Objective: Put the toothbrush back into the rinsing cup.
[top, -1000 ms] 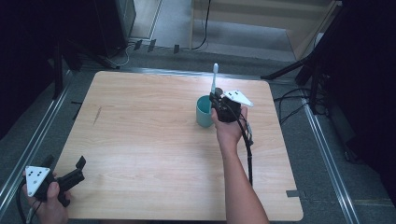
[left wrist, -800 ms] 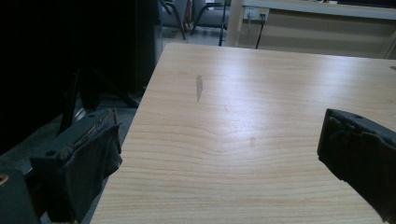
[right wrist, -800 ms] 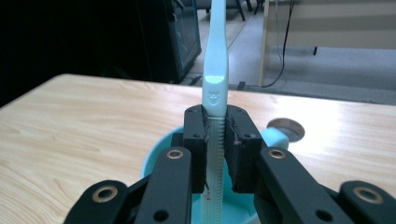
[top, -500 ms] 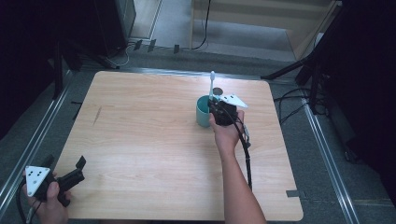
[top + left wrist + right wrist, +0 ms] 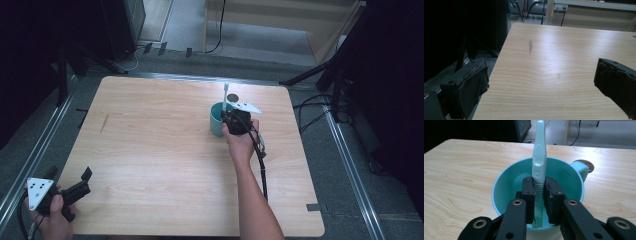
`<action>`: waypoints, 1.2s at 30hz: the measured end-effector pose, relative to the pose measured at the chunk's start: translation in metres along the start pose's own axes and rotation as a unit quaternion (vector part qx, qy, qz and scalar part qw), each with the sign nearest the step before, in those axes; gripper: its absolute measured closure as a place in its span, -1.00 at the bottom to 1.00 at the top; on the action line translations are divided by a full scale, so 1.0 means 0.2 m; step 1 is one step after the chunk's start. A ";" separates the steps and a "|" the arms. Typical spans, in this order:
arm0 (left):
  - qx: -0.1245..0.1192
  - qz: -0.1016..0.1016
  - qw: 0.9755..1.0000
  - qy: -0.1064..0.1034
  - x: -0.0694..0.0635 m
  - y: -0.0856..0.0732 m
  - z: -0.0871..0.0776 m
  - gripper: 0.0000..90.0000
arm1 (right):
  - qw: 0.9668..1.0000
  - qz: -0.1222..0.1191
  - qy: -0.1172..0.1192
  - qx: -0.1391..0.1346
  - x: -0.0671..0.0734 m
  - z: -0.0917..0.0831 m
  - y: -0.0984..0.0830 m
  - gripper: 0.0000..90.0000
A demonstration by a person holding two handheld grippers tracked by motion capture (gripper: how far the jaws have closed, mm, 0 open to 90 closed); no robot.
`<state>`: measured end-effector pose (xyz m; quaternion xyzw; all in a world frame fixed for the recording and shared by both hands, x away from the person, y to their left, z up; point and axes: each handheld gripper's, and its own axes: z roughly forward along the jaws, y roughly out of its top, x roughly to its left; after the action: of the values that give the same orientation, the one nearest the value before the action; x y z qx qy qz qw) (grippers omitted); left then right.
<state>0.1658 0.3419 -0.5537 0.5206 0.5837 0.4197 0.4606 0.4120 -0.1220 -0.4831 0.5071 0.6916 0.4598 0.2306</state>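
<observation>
The right gripper (image 5: pixel 540 192) clamps a pale toothbrush (image 5: pixel 539 157) upright between its jaws, the handle's lower end dipping inside the teal cup (image 5: pixel 506 180) near the table's (image 5: pixel 150 150) far right edge. The left gripper (image 5: pixel 75 187) hovers at the near left corner, jaws wide, holding nothing.

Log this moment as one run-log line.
right tool: shut on toothbrush, upright over teal mug | left tool: open, idle at near-left table corner | toothbrush lower end inside mug
</observation>
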 end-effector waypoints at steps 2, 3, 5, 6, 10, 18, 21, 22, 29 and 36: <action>0.000 0.000 1.000 0.000 0.00 0.00 0.00 -1.00 | 1.000 0.003 0.001 -0.002 0.00 0.00 0.00 0.80; 0.000 0.000 1.000 0.000 0.00 0.00 0.00 -1.00 | 1.000 0.002 0.002 -0.003 0.00 0.00 0.00 0.81; 0.000 0.000 1.000 0.000 0.00 0.00 0.00 -1.00 | 1.000 0.000 0.001 -0.005 0.00 0.00 0.00 0.83; 0.000 0.000 1.000 0.000 0.00 0.00 0.00 -1.00 | 1.000 -0.001 0.002 -0.007 0.00 -0.01 0.01 0.83; 0.000 0.000 1.000 -0.001 0.00 0.00 0.00 -1.00 | 1.000 -0.002 0.000 -0.019 0.00 -0.02 0.02 0.83; 0.000 0.000 1.000 0.000 0.00 0.00 0.00 -1.00 | 0.998 -0.005 -0.001 -0.056 0.01 -0.10 0.05 0.45; 0.000 0.000 1.000 0.000 0.00 0.00 0.00 -1.00 | 0.998 -0.002 0.003 -0.061 0.01 -0.15 0.06 0.07; 0.000 0.001 1.000 0.000 0.00 0.00 0.00 -1.00 | 0.998 -0.004 0.002 -0.059 0.01 -0.16 0.06 -0.04; 0.000 0.002 1.000 0.002 0.00 0.00 0.00 -1.00 | 0.997 -0.023 -0.043 -0.055 -0.02 -0.26 0.01 -1.00; 0.000 0.003 1.000 0.003 -0.01 0.00 0.00 -1.00 | 0.995 -0.027 -0.058 -0.072 -0.10 -0.39 -0.07 -1.00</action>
<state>0.1662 0.3409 -0.5536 0.5209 0.5840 0.4223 0.4574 0.3512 -0.1733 -0.4624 0.4959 0.6556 0.4720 0.3185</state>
